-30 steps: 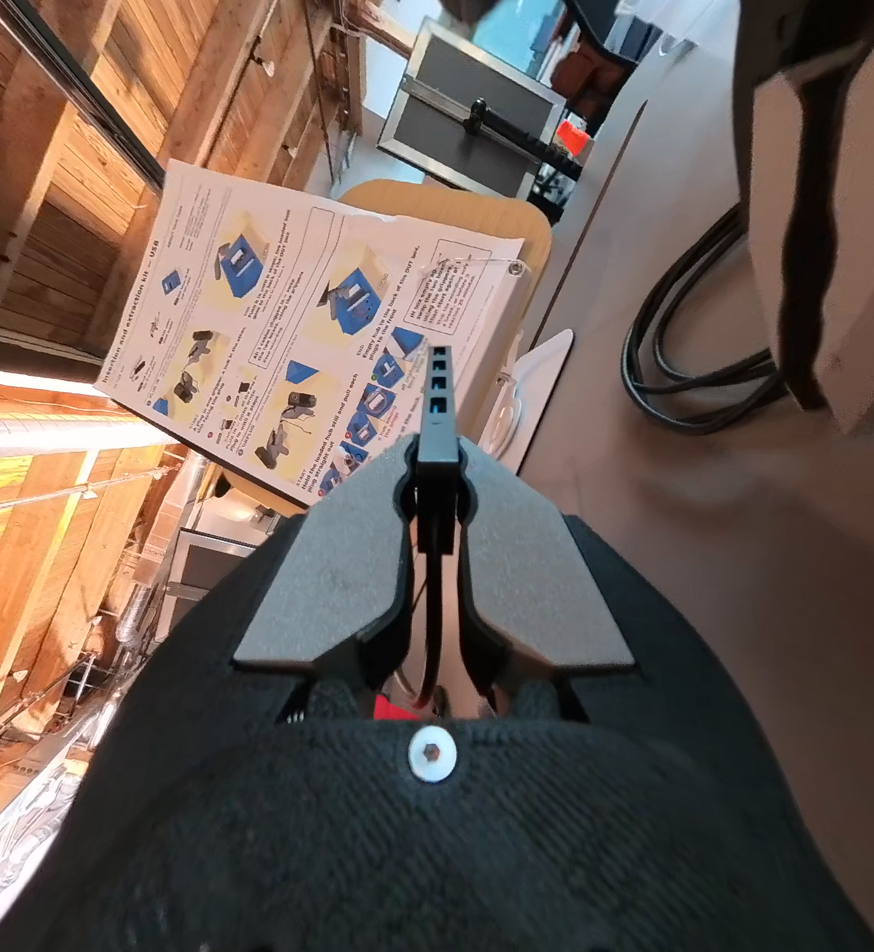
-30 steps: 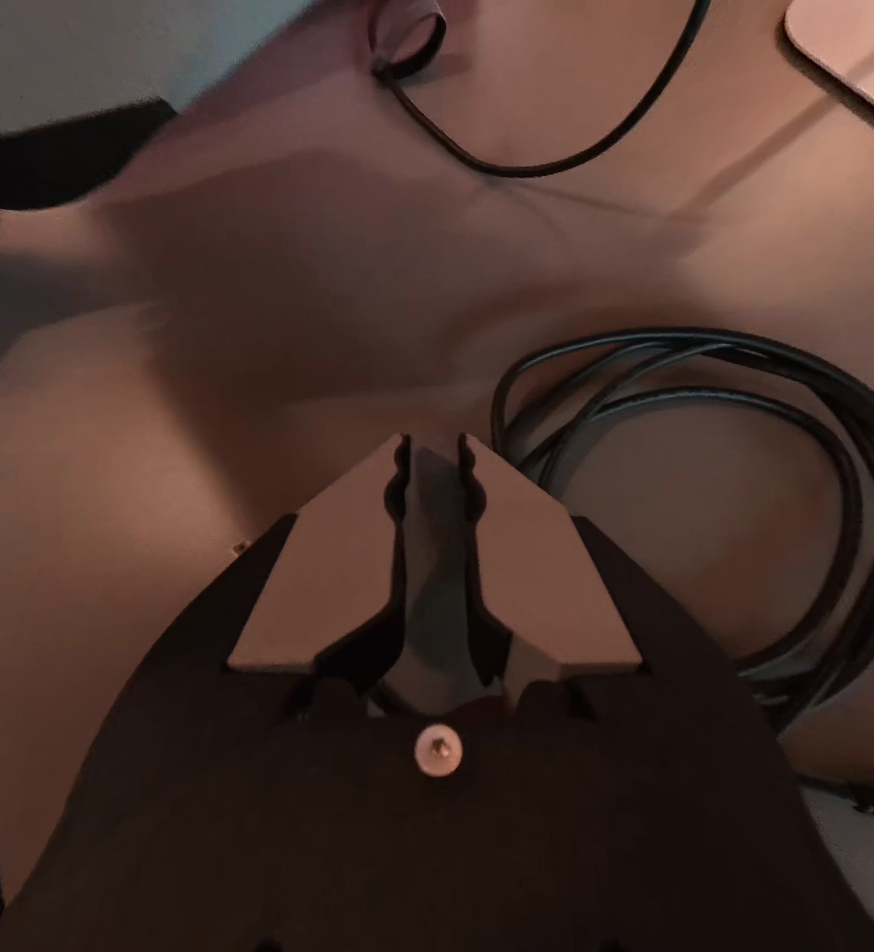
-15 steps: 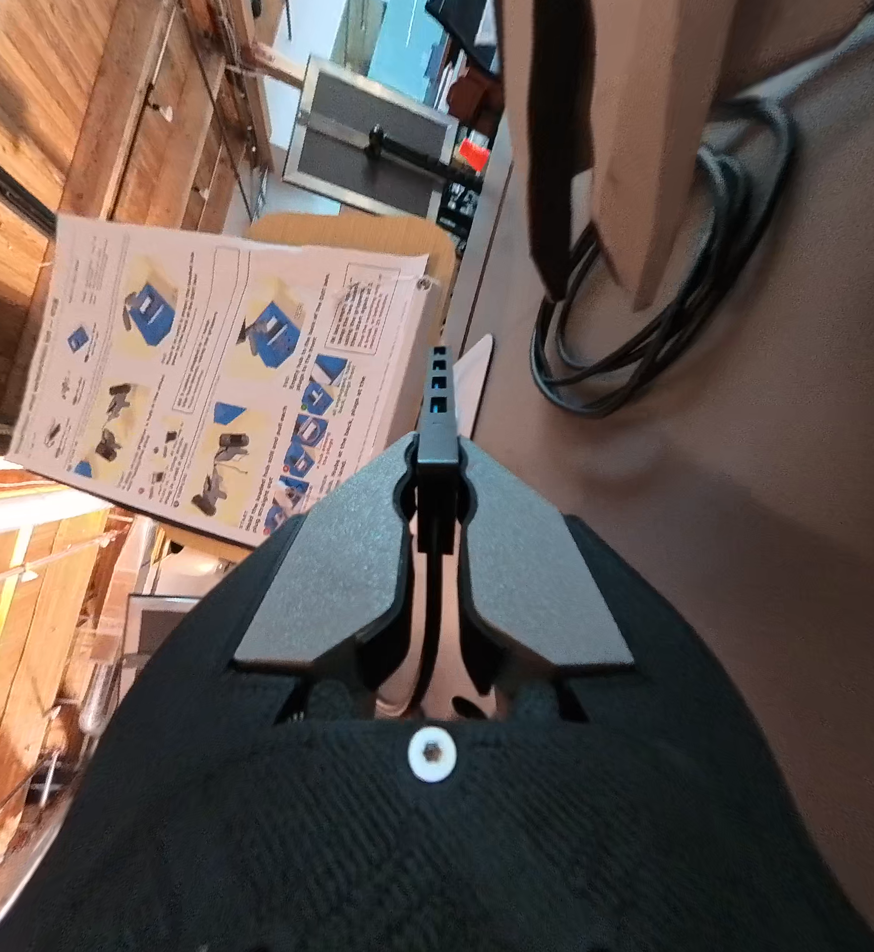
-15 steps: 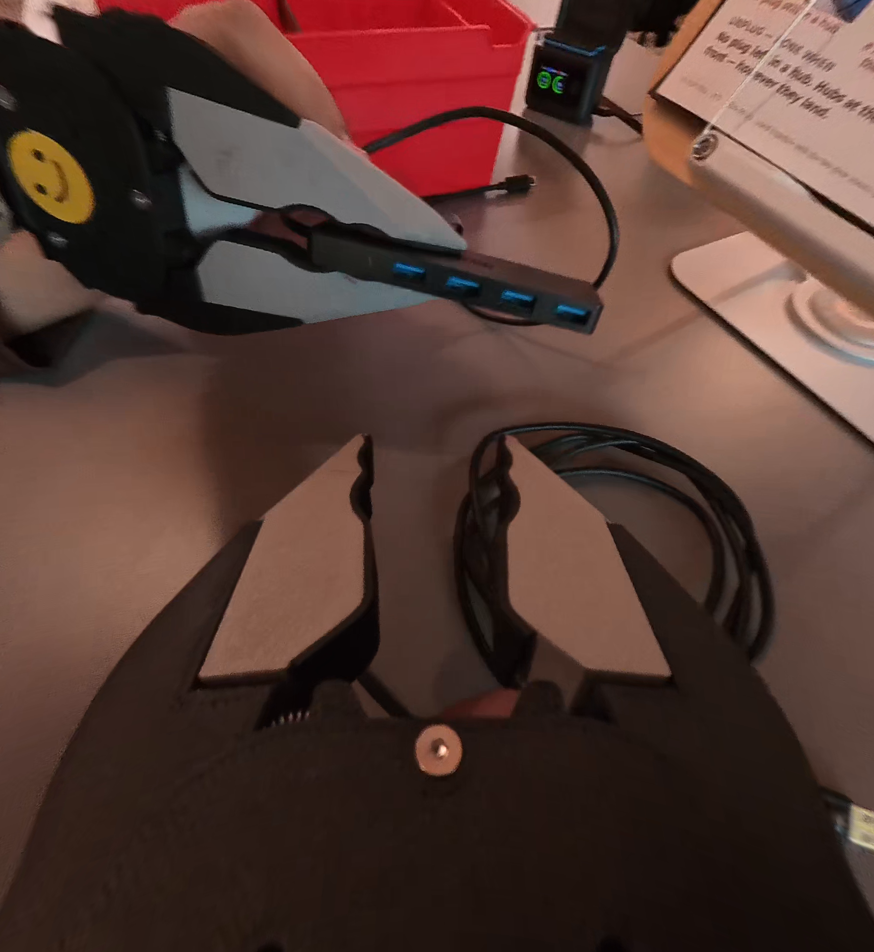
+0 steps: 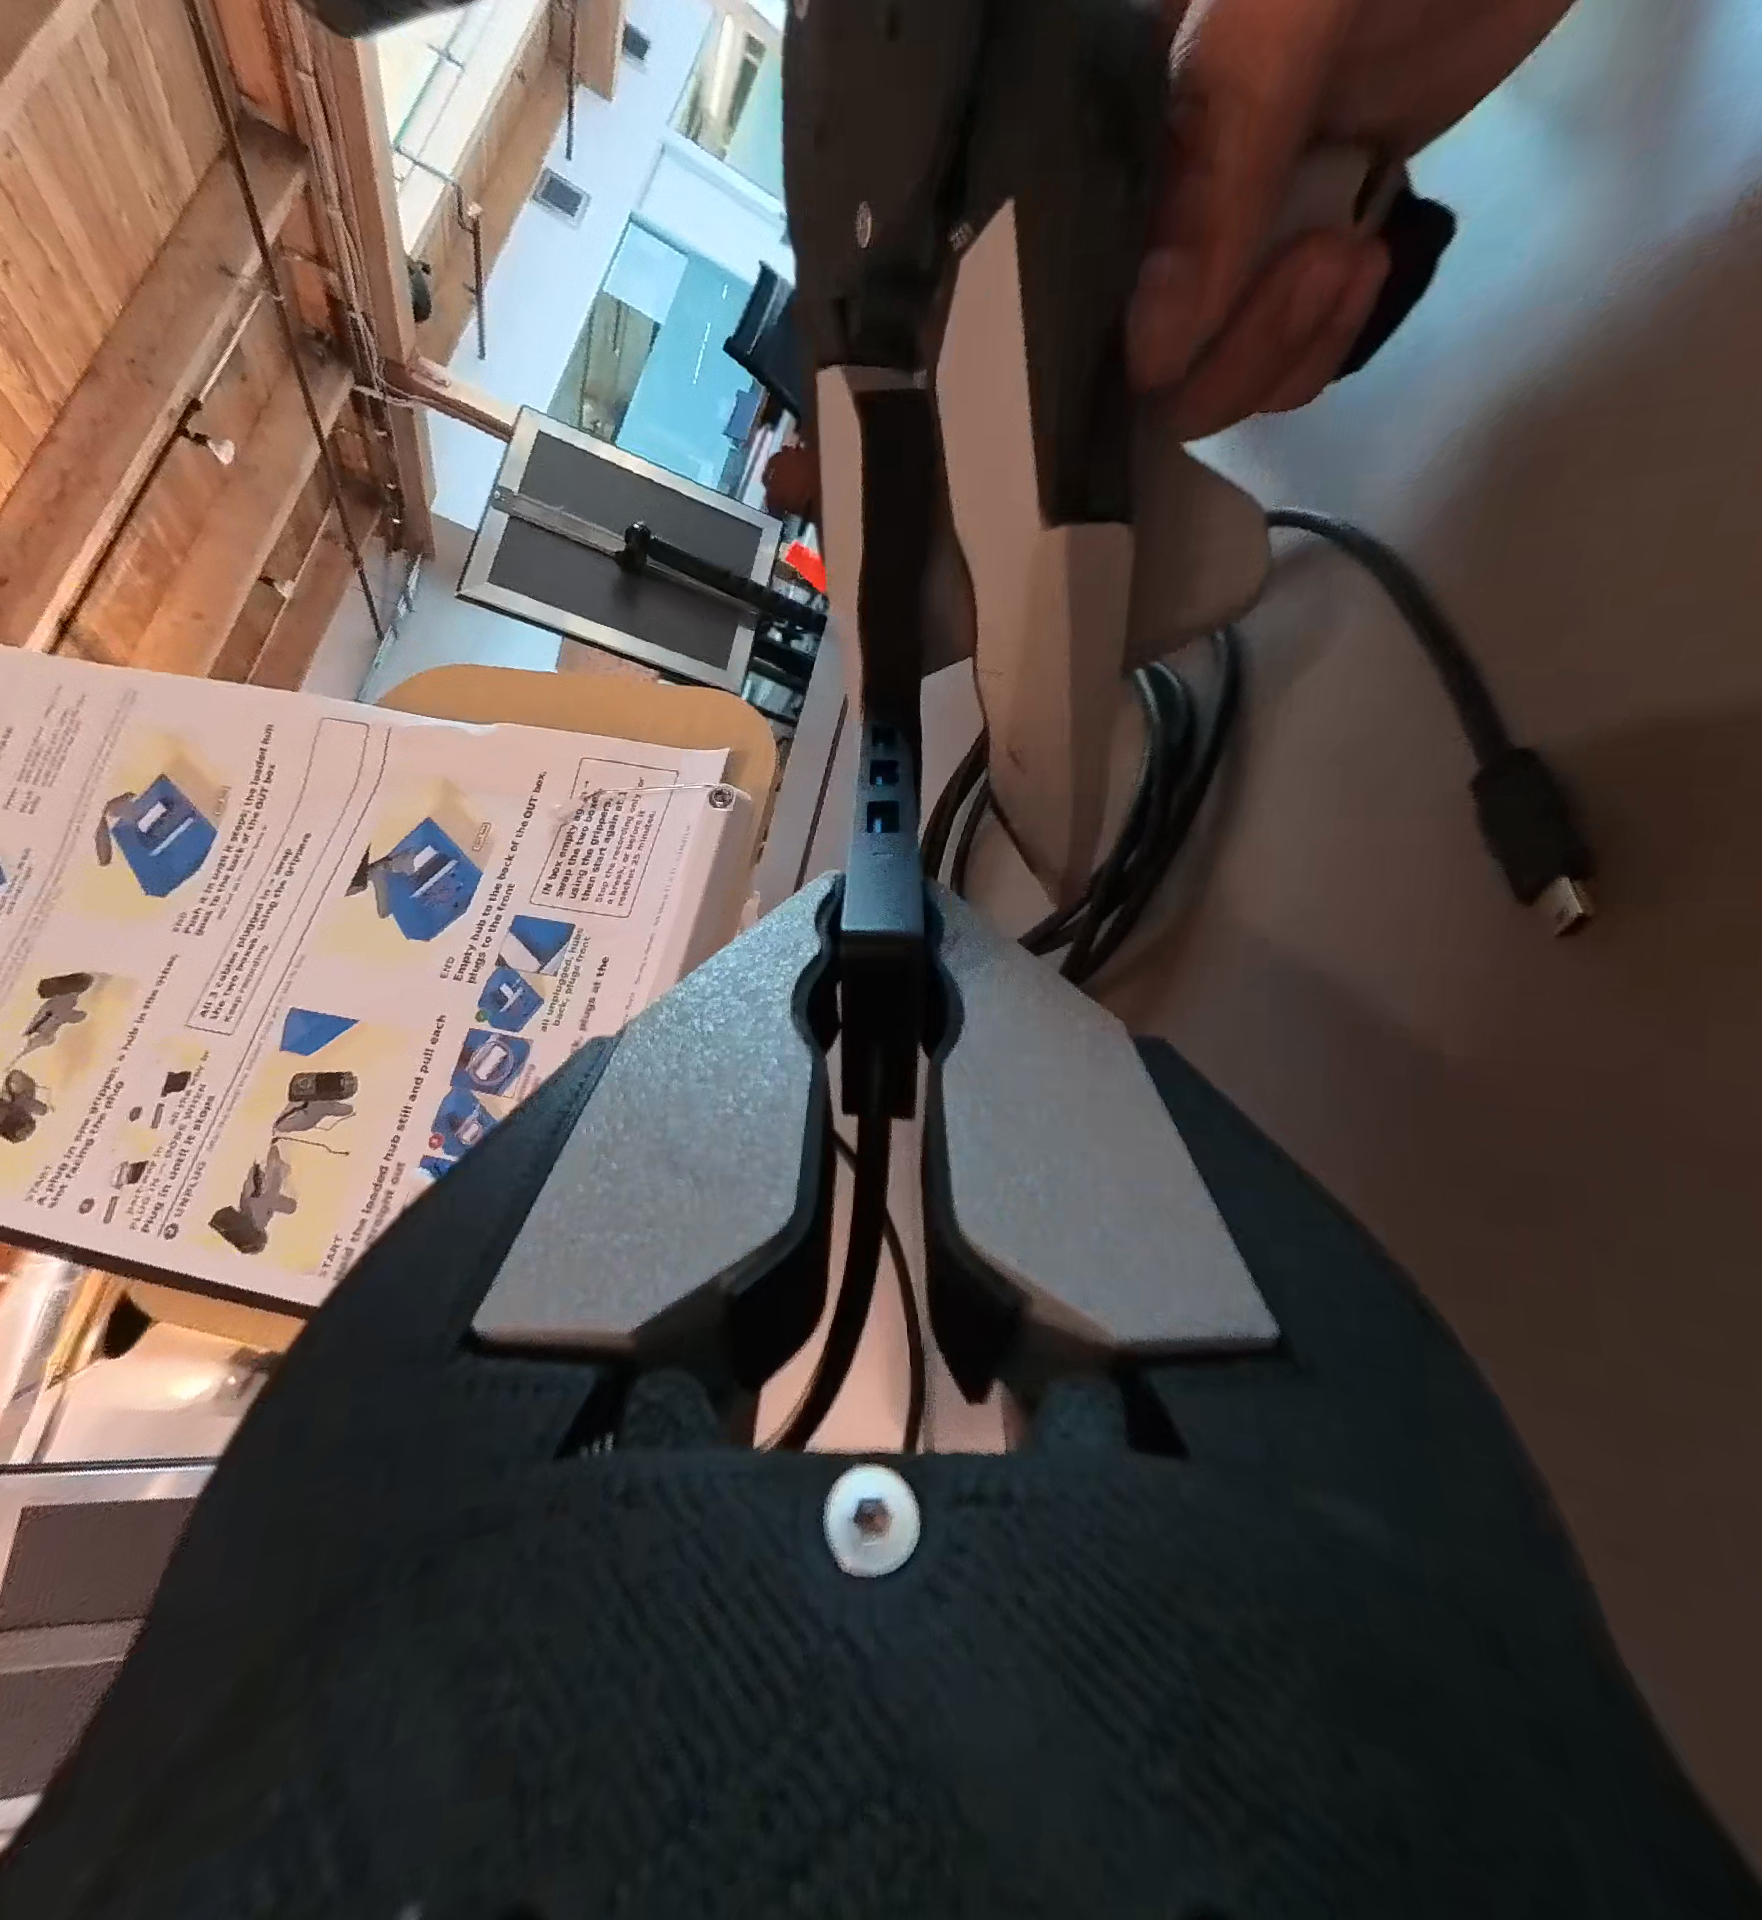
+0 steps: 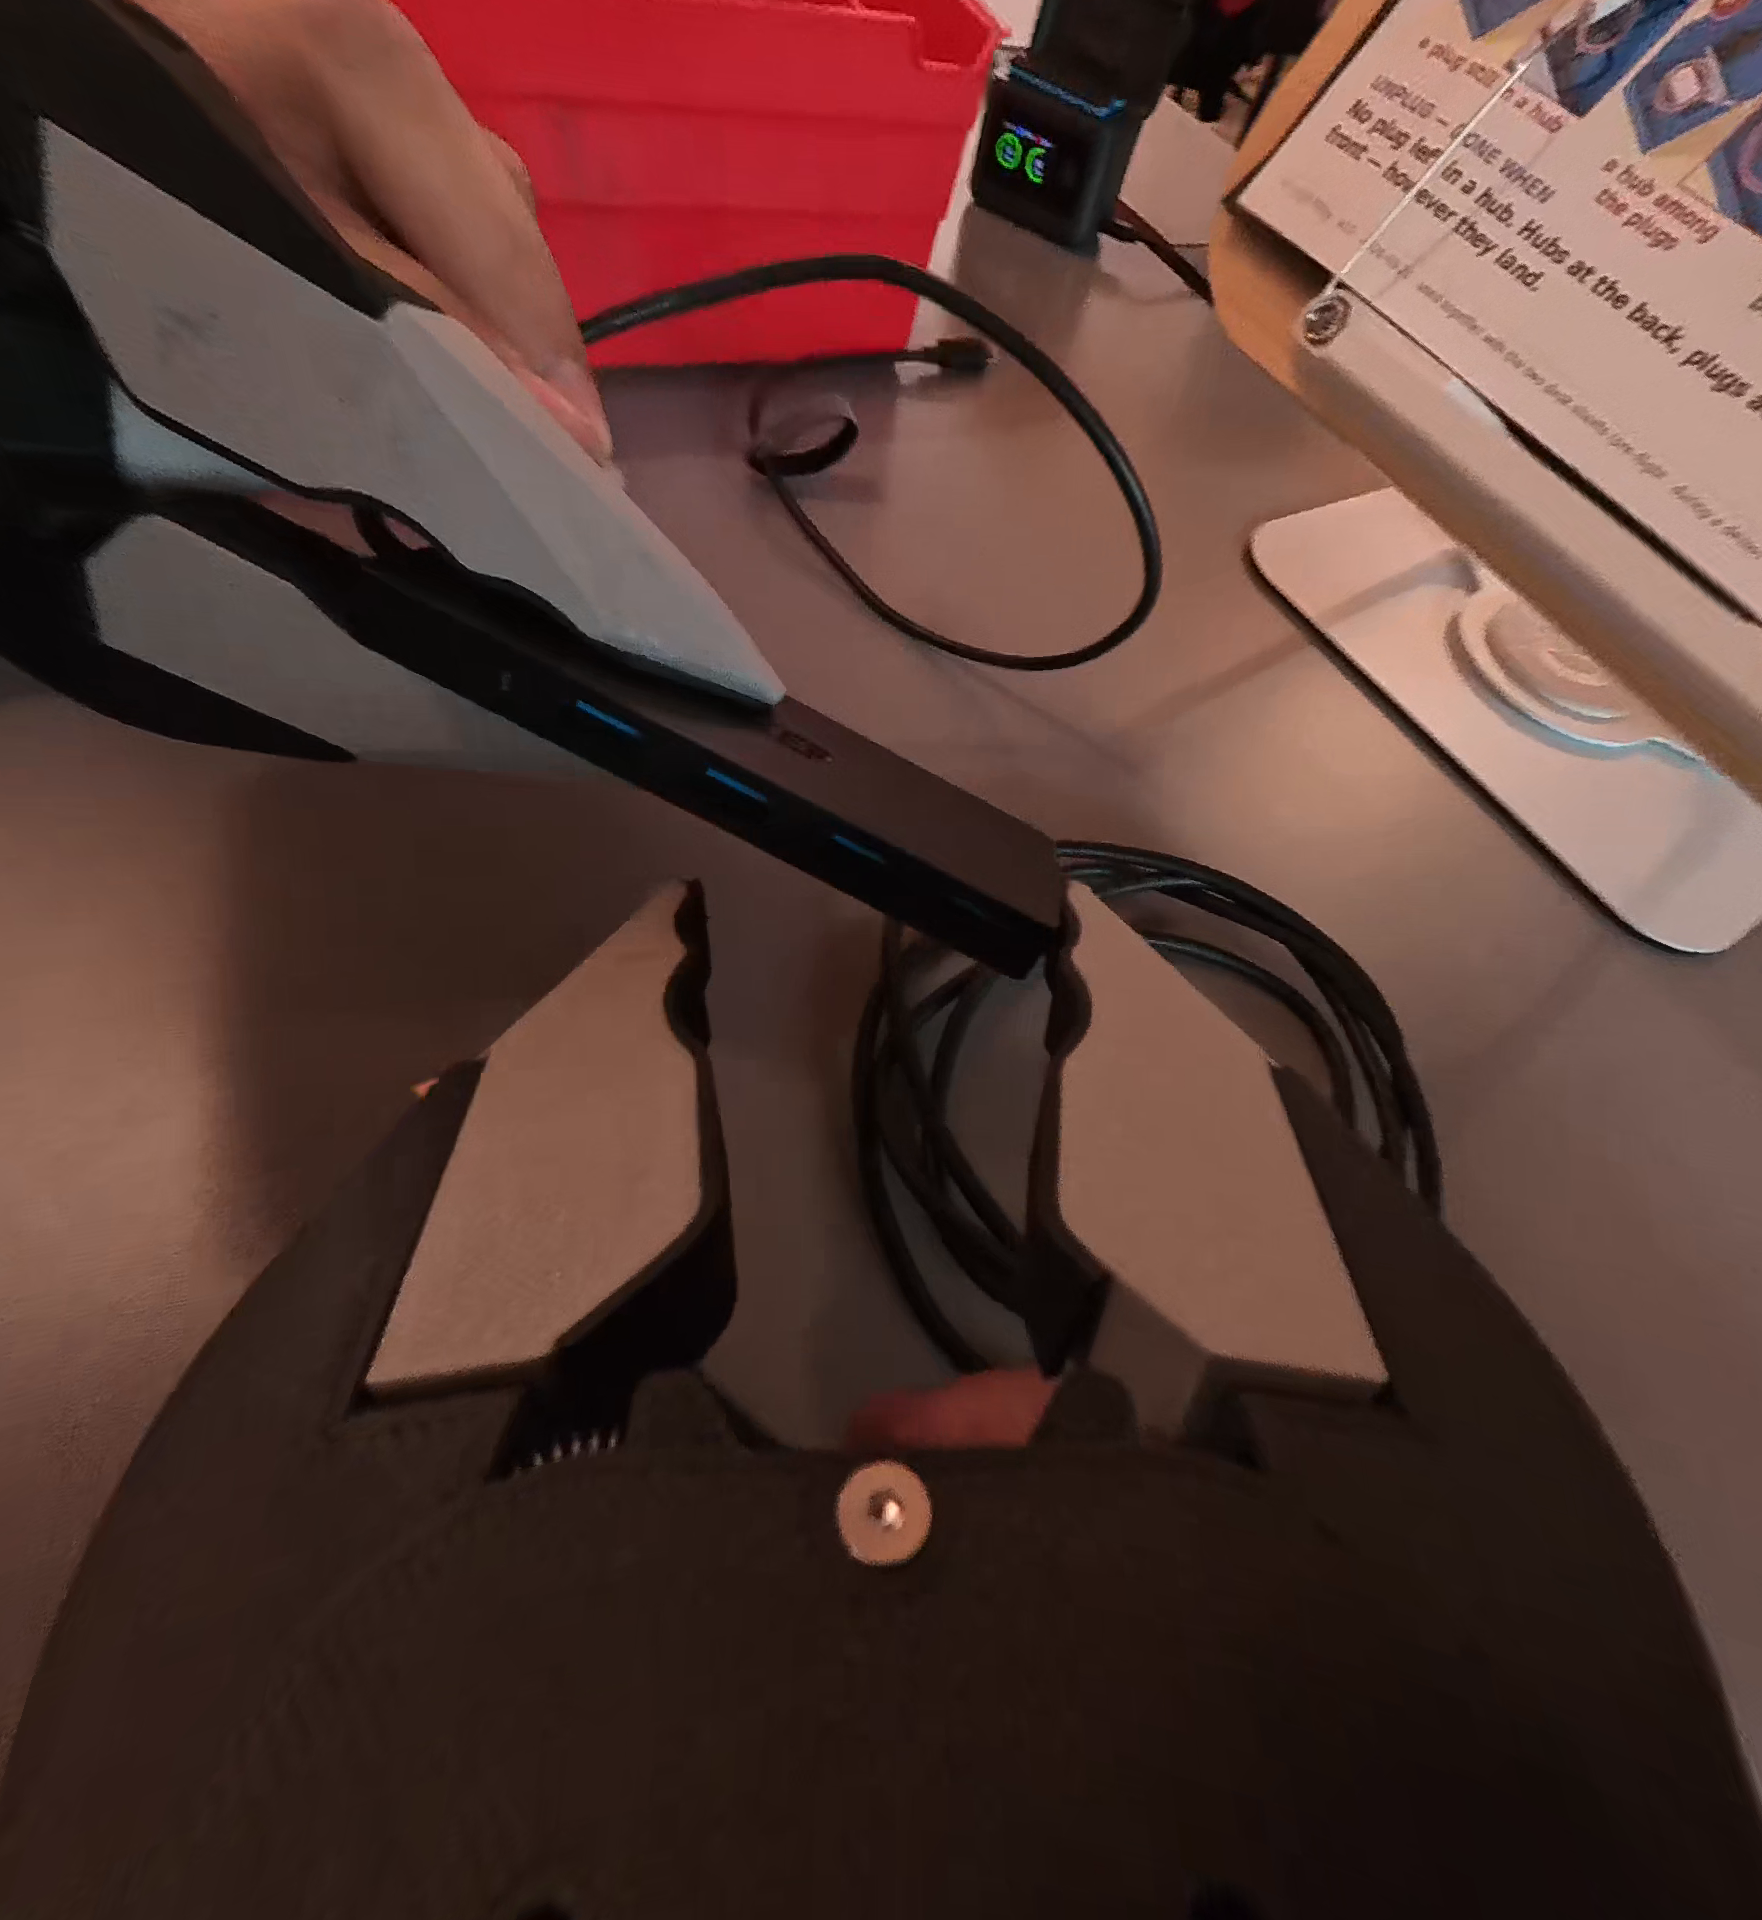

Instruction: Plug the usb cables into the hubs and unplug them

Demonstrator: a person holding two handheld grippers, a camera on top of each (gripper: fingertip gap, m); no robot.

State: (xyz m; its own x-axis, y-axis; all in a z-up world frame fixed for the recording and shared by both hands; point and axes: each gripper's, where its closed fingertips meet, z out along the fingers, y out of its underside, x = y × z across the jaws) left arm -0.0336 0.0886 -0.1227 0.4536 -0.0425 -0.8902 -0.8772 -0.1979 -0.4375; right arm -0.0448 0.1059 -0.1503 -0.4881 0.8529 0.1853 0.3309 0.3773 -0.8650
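1. My left gripper (image 6: 544, 665), grey-padded with a black body: clamped on the cable end of the slim black rectangular USB hub with blue ports (image 6: 835, 821). I hold it up off the table by that end so its row of ports stays bare and faces my other gripper, and so a push on a plug meets a firm hold.

2. The hub, landmark for all entries below: in the air above the brownish table (image 6: 181, 935), slanting down from my left gripper, its free end just at the tip of my right gripper's outer finger; touching or only near, I cannot tell. No plug sits in any port that shows.

3. My right gripper (image 6: 877, 935), same make: jaws spread wide and empty, directly beneath the hub's free end. I judge it is parted ready to take a plug, so plugging has not begun.

4. Coiled black USB cable (image 6: 1355, 1039): lying loose on the table under and just beyond the hub's free end, partly between my right gripper's fingers. Its silver-tipped black plug (image 5: 1537, 831) lies flat on the table, apart from the hub, where it can be picked up.

5. Red plastic bin (image 6: 752, 156): on the table behind the hub, well apart; by the task, likely storage.

6. Thin black looped cord (image 6: 1116, 468): on the table between hub and bin.

7. Printed instruction sheet on a white stand (image 6: 1583, 260): right of the hub, propped upright for reading.
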